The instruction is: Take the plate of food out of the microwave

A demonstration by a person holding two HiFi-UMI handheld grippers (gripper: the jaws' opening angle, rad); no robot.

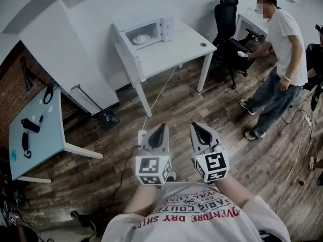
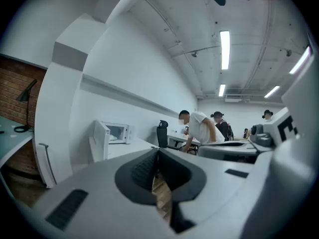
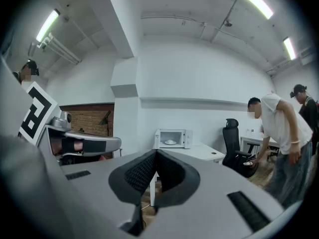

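Note:
A white microwave (image 1: 150, 33) stands with its door swung open on the far white table (image 1: 176, 47). Inside it lies a white plate of food (image 1: 142, 39). The microwave (image 3: 172, 138) and its plate (image 3: 170, 142) also show straight ahead in the right gripper view; in the left gripper view the microwave (image 2: 113, 133) is at the left. My left gripper (image 1: 160, 131) and right gripper (image 1: 199, 130) are held side by side close to my chest, over the wooden floor, far from the table. Both are shut with nothing between the jaws.
A person in a white shirt (image 1: 282, 59) stands at the right beside a black office chair (image 1: 229, 29). A glass-topped table (image 1: 35, 130) with small black items is at the left. A cable (image 1: 151, 110) trails across the floor from the white table.

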